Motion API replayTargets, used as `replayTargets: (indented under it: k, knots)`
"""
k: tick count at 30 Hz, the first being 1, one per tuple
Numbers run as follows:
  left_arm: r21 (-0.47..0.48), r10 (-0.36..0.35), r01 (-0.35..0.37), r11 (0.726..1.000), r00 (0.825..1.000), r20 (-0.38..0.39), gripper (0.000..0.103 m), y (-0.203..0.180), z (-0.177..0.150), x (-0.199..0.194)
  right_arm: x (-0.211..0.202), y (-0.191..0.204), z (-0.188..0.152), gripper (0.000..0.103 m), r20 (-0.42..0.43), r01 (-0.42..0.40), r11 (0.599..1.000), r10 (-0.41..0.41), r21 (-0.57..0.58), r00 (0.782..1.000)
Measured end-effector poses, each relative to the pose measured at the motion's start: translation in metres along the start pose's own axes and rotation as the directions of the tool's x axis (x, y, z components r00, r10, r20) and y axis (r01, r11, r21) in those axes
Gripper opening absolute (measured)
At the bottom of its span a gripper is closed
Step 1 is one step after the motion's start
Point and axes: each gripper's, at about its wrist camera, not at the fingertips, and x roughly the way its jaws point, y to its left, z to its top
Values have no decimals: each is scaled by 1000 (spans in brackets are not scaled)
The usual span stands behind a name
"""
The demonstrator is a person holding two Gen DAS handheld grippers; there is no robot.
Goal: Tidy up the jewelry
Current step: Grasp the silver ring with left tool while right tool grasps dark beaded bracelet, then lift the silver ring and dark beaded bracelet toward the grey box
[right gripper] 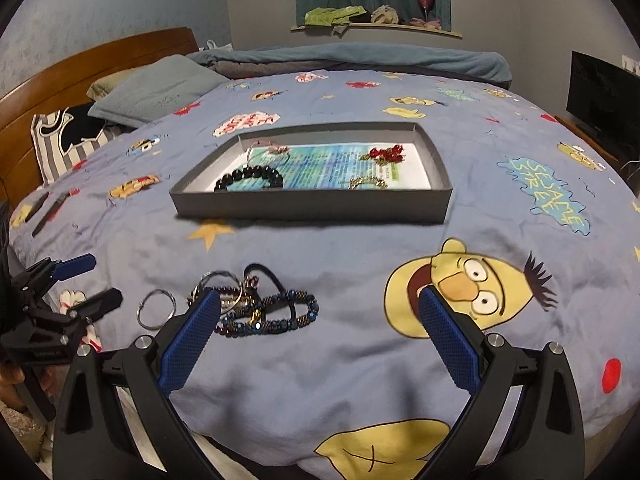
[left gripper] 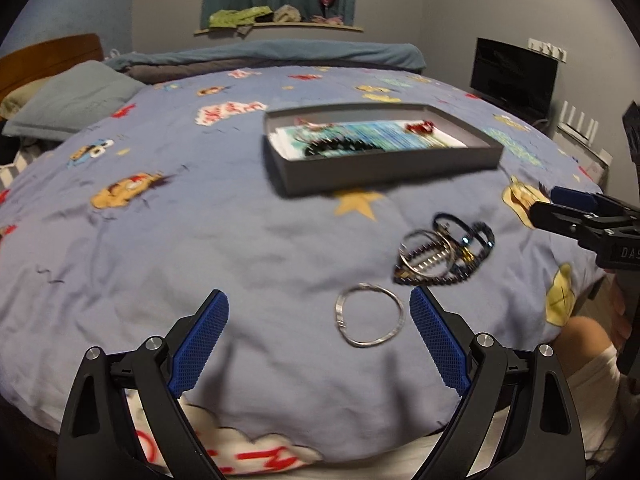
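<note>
A grey tray sits mid-bed, holding a black bead bracelet, red earrings and other small pieces. A silver bangle lies on the blue bedspread just ahead of my left gripper, which is open and empty. A tangled pile of beaded bracelets and rings lies beyond the bangle. My right gripper is open and empty, its left finger beside the pile. Each gripper shows in the other's view, the right one and the left one.
The bedspread has cartoon prints. Pillows and a wooden headboard are at the left. A folded blanket lies at the far side. A black monitor stands at the right. The bed's near edge is just below the grippers.
</note>
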Motion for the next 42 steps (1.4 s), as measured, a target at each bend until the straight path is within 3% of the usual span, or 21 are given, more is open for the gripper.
replayTargets:
  k: [6,10,13,17,21,25,32,38,41,42]
  knots:
    - [30,-15,16,999,1000,-12,89,-18,-6,14,19,3,-15,95,-35,15,999,-16,-33,999]
    - [53,-30,32,998,999,-42,65,-26,-9,26,32,-1,-19,68,-66,7,1000,-8,-17,998]
    - [57,-26,29,998,998,-61,63,-27,-11,33,40,-4,-20,52,-89,-17,1000,17,6,996]
    - [66,-31,35,997,998,-61,60,-27,-13,36,43,-5,-18,40,-85,-25,1000,26,14,996]
    - [59,-40,44,997,997,-64,59,-25,-13,38,47,-5,-16,35,-85,-39,999,41,22,995]
    - [31,-56,58,998,997,-60,49,-17,-11,38,48,-10,-13,35,-84,-63,996,68,56,994]
    - [16,-57,58,998,998,-31,48,-14,-8,36,56,-12,-11,25,-82,-76,995,82,70,993]
    - [26,-56,57,998,998,-32,48,-15,-6,39,68,-17,-10,25,-114,-115,986,130,122,985]
    - [22,-62,63,998,998,-28,48,-14,-5,39,64,-15,-10,10,-100,-121,986,132,113,986]
    - [20,-62,63,998,998,-26,48,-14,-5,38,63,-15,-10,10,-95,-121,987,131,108,987]
